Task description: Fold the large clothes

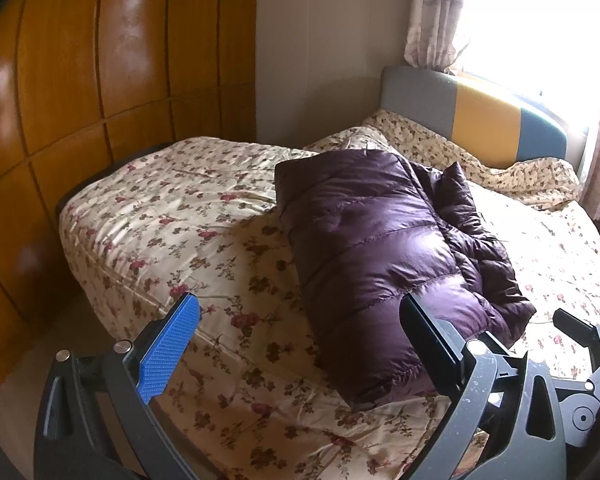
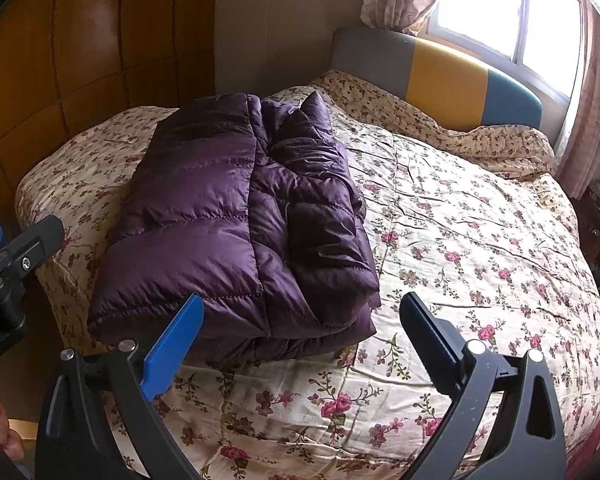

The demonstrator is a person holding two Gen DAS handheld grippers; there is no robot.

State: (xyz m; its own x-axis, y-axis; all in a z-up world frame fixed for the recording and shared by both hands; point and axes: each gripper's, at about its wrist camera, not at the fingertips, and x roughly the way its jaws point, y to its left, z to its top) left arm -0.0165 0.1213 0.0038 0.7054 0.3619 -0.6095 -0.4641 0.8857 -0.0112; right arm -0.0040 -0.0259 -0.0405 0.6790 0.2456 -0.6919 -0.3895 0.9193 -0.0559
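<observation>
Both grippers hang over the near edge of the floral bedspread [image 2: 460, 220], the left gripper [image 1: 300, 336] and the right gripper [image 2: 302, 336] each with fingers spread wide and nothing between them. Just beyond their tips the purple down jacket [image 2: 240, 216] lies folded into a thick bundle on the bedspread, toward the side nearest the wooden wardrobe [image 2: 80, 40] and well short of the grey, yellow and blue headboard [image 2: 440, 72].

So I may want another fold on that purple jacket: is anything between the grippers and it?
Nothing visible. The purple jacket lies folded on the floral quilt, with only bare quilt between it and the open left gripper and the open right gripper. Neither touches it.
</observation>
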